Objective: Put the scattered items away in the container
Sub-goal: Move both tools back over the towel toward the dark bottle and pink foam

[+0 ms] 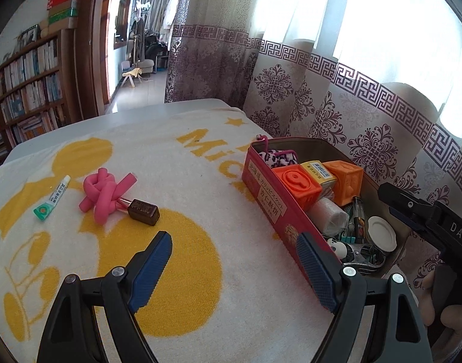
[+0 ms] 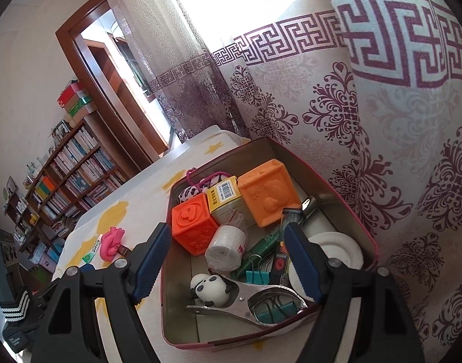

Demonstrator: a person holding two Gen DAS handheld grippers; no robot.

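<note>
Your left tool (image 1: 234, 260) is wide apart and holds nothing. It is the nearer one to the last loose things. They lie at about ten o'clock from it on the yellow and white towel (image 1: 176, 251) over the bench. The knotted pink foam tube (image 1: 105, 193) touches the small brown bottle (image 1: 144, 210), whose long side points from ten to four o'clock. The little white and green tube (image 1: 52, 198) lies just beside them. Your right tool (image 2: 228, 260) is also wide apart and holds nothing, over the full red metal tin (image 2: 166, 272).
</note>
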